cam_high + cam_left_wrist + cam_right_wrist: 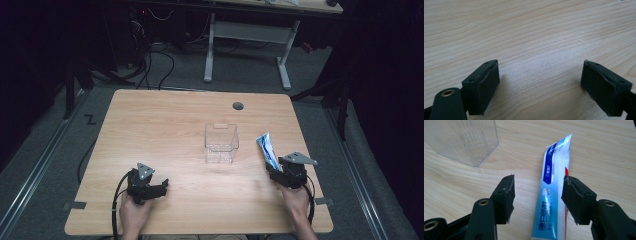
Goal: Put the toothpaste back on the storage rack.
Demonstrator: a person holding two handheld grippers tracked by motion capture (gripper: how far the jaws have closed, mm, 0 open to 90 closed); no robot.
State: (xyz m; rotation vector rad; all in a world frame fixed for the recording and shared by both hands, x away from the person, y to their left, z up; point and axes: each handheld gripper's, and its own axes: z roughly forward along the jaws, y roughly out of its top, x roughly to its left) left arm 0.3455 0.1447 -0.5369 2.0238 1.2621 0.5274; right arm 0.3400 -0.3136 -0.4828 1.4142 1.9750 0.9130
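From above, a clear plastic box [221, 143] stands upright near the middle of the wooden worktop [165, 125], with nothing visible inside it. A blue-and-white tube [267, 149] lies to its right, at the tip of the right tool [276, 174]; the left tool [162, 186] rests well apart near the front edge. Grey floor, cables and a white desk frame [247, 37] lie beyond. In the left gripper view, the jaws stand wide over bare wood. In the right gripper view, the tube [551, 195] lies between parted jaws, not pinched, and the box [461, 140] stands just beside.
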